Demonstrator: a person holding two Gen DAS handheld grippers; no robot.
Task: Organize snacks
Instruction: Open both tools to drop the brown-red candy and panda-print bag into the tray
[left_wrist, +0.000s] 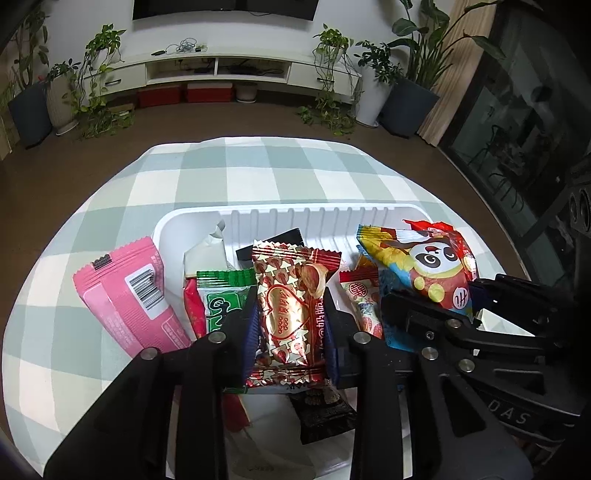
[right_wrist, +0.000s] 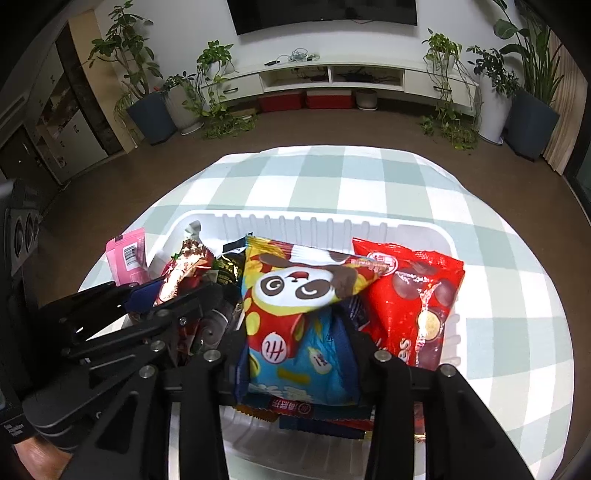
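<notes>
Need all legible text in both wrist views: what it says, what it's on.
"DAS": the right hand-held gripper body, seen from the left wrist view.
Red double-happiness sign: small red-and-white candy.
Barcode, digits unreadable: pink wrapper.
White character in a red circle, not surely readable: panda snack bag.
Ends in "es", rest hidden: red chocolate bag.
Chinese print, too blurred: red-gold candy, in the left hand-held gripper.
</notes>
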